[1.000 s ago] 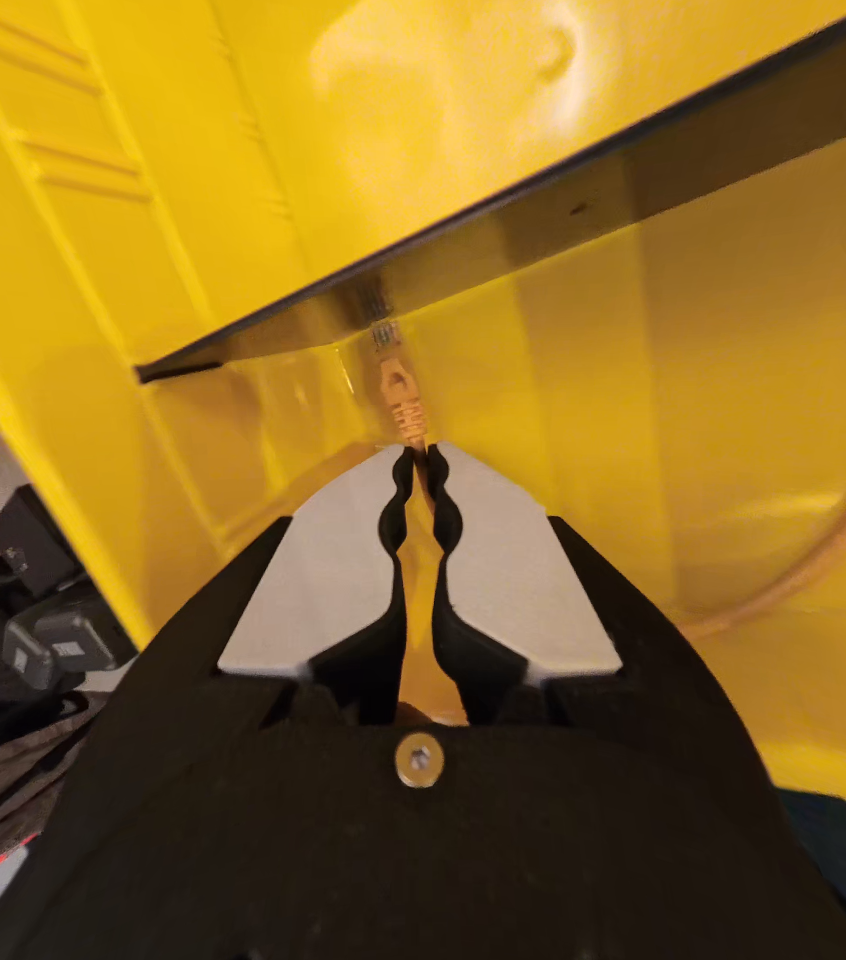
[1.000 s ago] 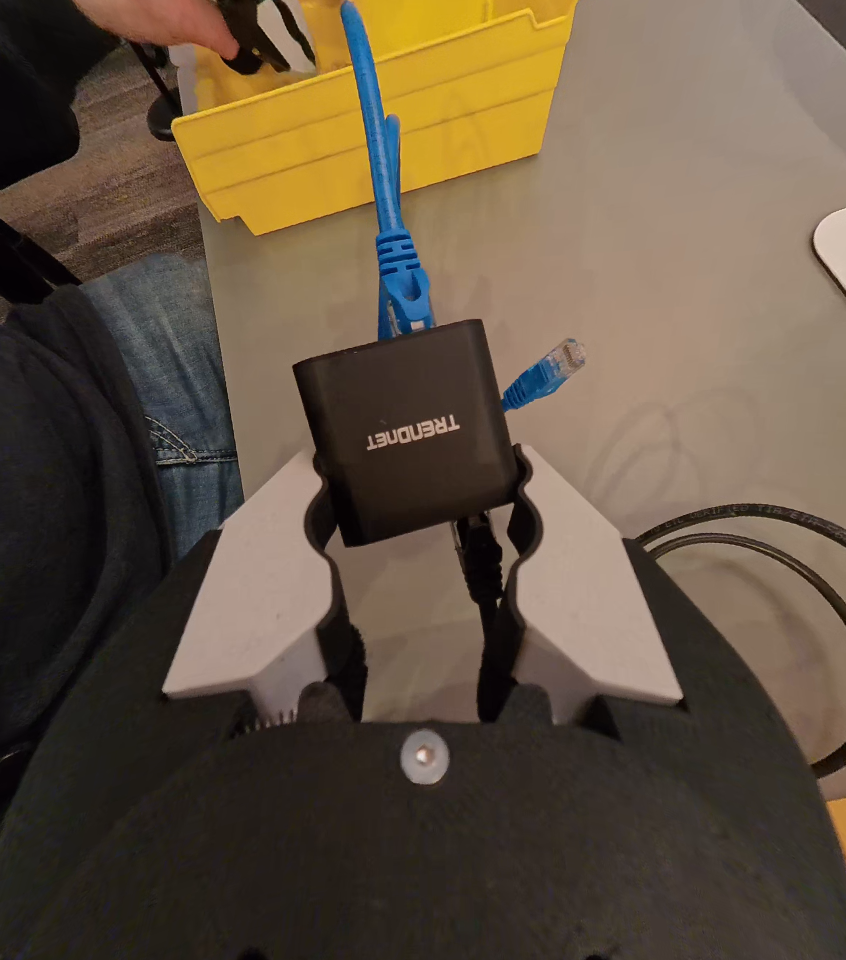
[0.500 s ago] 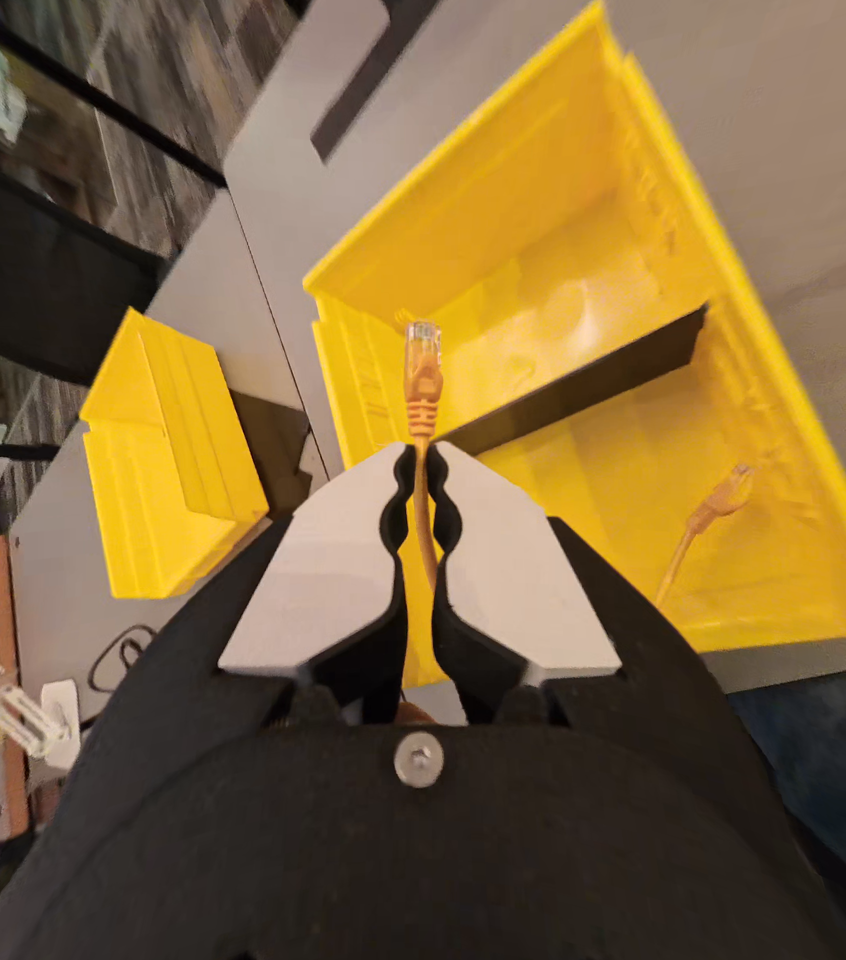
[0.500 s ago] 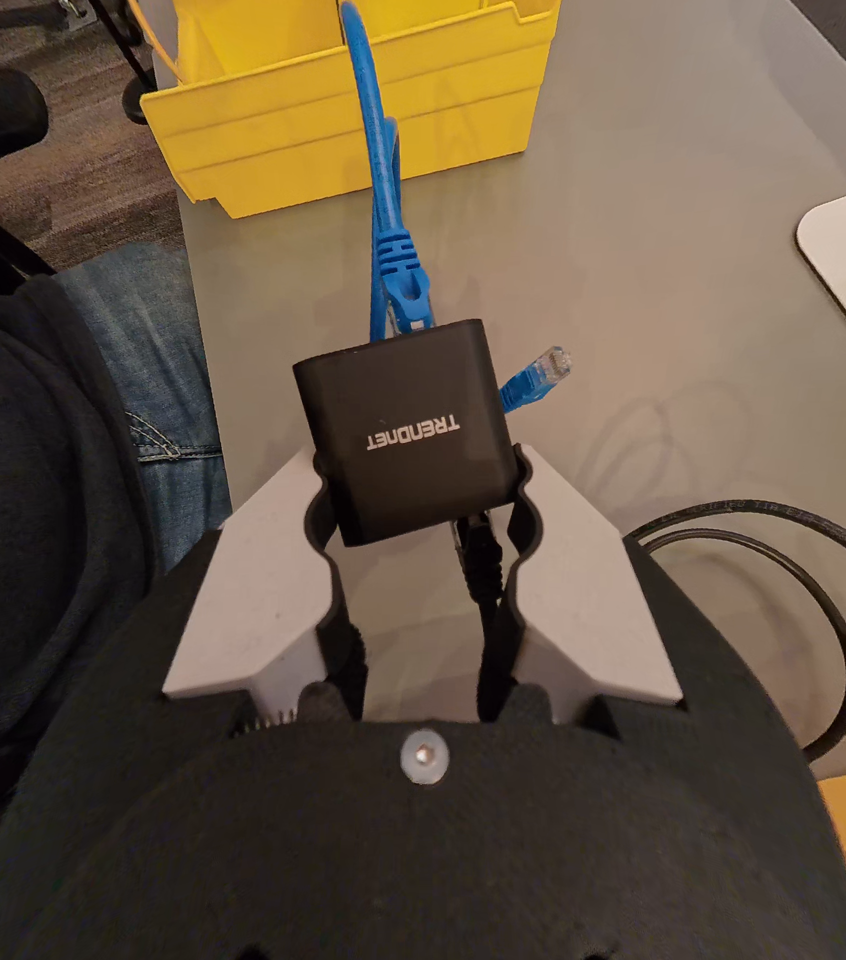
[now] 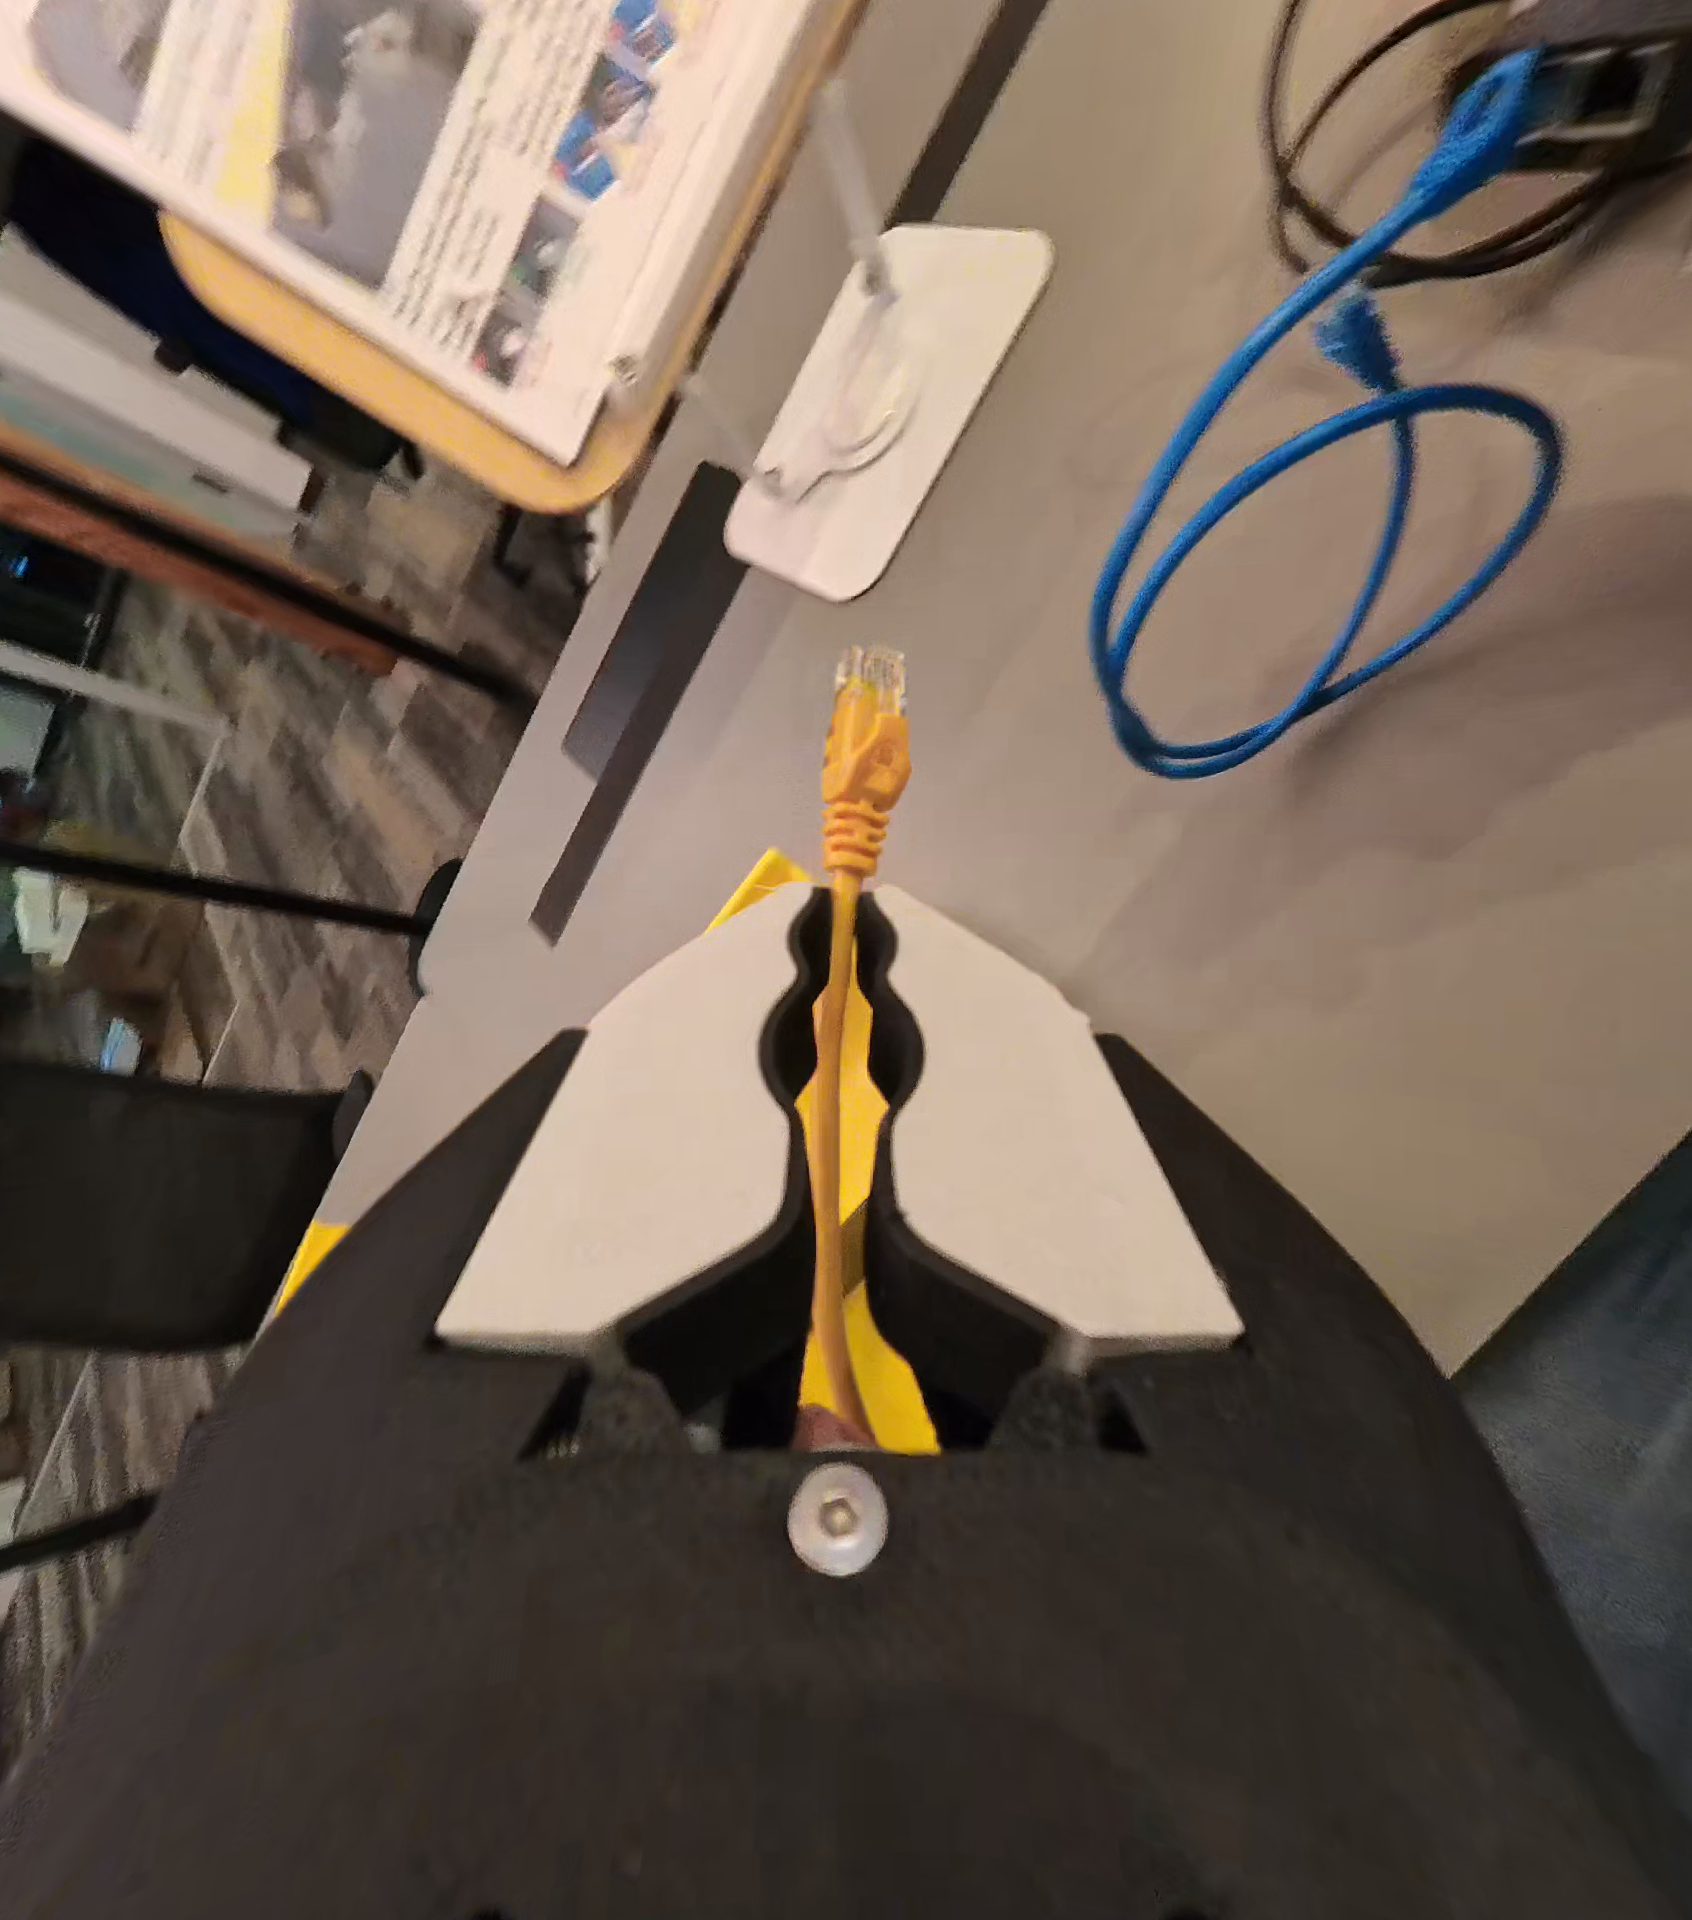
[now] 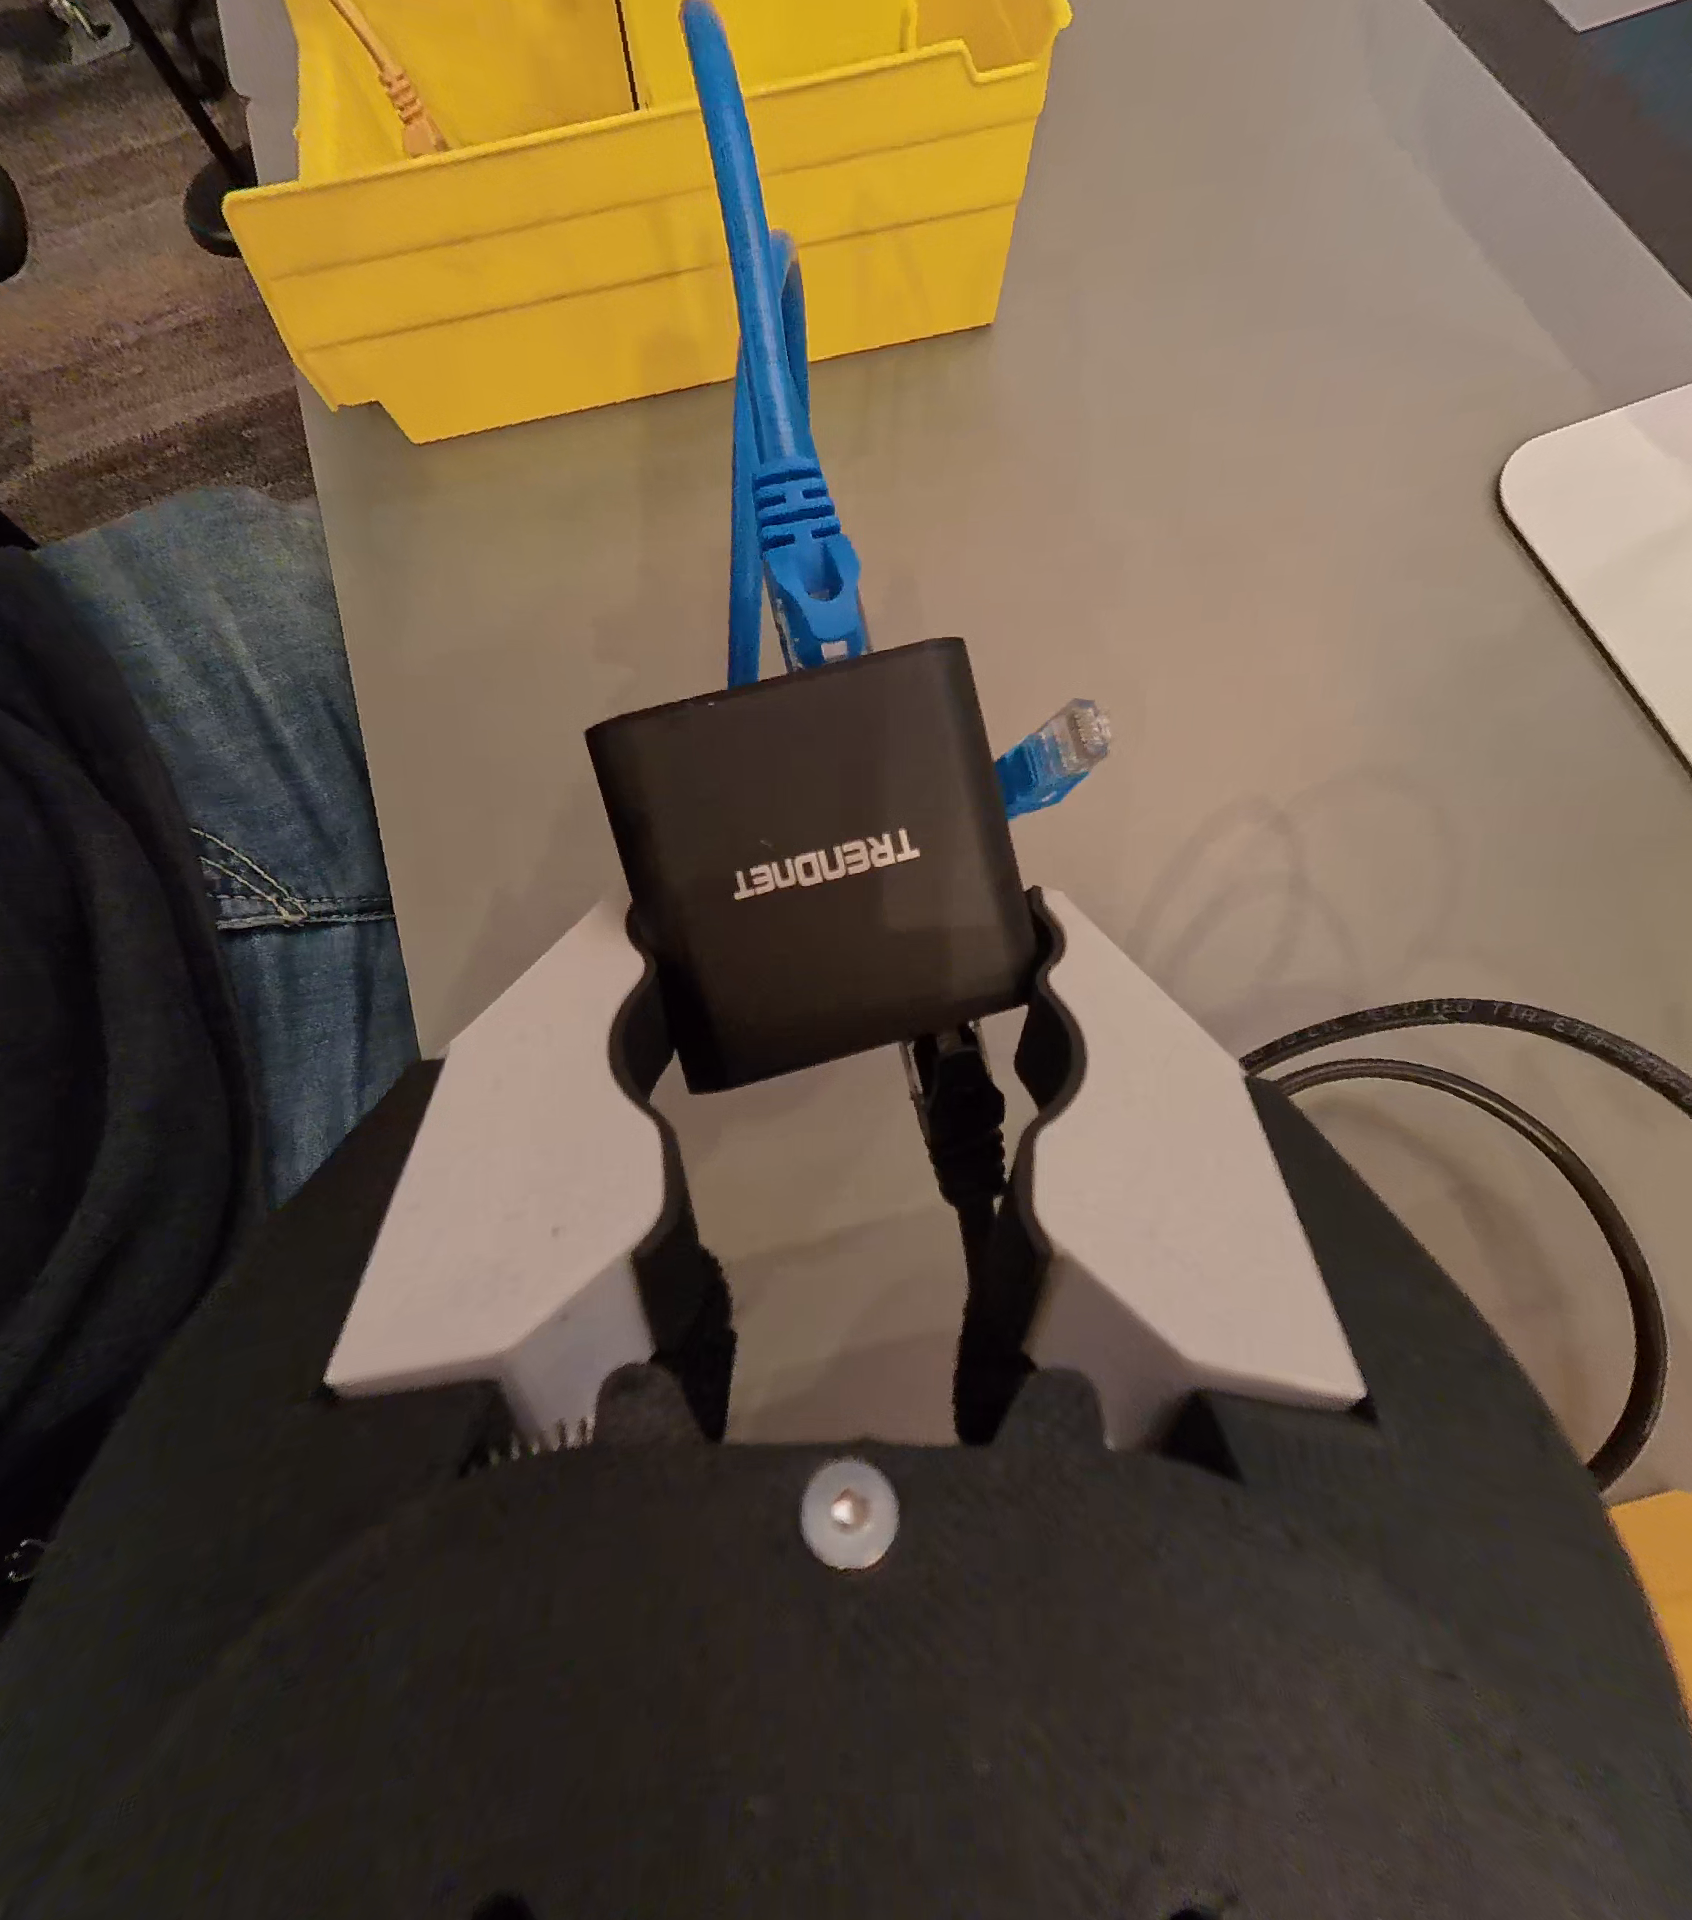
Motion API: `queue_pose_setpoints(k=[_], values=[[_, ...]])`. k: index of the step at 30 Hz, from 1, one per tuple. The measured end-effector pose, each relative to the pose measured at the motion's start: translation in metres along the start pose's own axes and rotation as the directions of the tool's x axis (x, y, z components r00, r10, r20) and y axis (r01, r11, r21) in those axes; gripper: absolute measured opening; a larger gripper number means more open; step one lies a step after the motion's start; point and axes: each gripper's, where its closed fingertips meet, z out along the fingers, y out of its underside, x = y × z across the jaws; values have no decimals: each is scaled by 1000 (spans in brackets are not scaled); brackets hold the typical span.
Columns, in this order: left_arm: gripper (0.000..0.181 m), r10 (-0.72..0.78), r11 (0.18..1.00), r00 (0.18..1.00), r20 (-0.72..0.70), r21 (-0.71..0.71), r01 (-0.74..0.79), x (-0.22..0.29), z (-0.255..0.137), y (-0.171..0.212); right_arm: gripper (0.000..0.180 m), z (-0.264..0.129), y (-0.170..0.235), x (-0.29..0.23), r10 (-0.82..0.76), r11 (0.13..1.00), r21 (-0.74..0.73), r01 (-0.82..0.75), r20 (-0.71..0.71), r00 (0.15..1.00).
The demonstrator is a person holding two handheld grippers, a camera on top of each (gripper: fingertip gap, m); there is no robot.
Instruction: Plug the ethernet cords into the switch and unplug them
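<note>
Two cords are mattering to us here: we are pinching the yellow cord (image 5: 837, 1143) in the left gripper (image 5: 844, 914), jaws narrowed onto it just behind the boot, so its plug (image 5: 868, 681) is sticking out ahead over the counter (image 5: 1341, 987). We are clamping the switch (image 6: 811, 862) in the right gripper (image 6: 837, 935), jaws spread about its body and holding it off the counter, a blue cord (image 6: 769, 343) plugged into its far face and a black cord (image 6: 967, 1132) trailing from its near end.

We are judging the risks like this: the plug is standing well clear of the jaws on a limp cord, so it may be bending or twisting as we press it in, missing a port or entering clip-side wrong. The blue cord's loose plug (image 6: 1060, 748) is hanging beside the switch and may be getting in the way. Pushing hard may be sliding the switch in its grip

The yellow bin (image 6: 655, 281) is standing beyond the switch; a divider is splitting it, an orange cord (image 6: 395, 88) is lying in its left compartment, and the blue cord is looping up in front of the right one, though we cannot tell whether it is going in
</note>
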Motion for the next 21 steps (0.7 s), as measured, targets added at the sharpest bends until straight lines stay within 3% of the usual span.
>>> queue_pose_setpoints(k=[10,21], values=[[5,187,980,947,-263,109,-163,89,47,-66,66,3,7,6,-20,999,-34,19,-25,999],[5,282,959,888,-362,98,-264,129,97,-78,66,8,7,5,-59,996,-66,57,-29,998]])
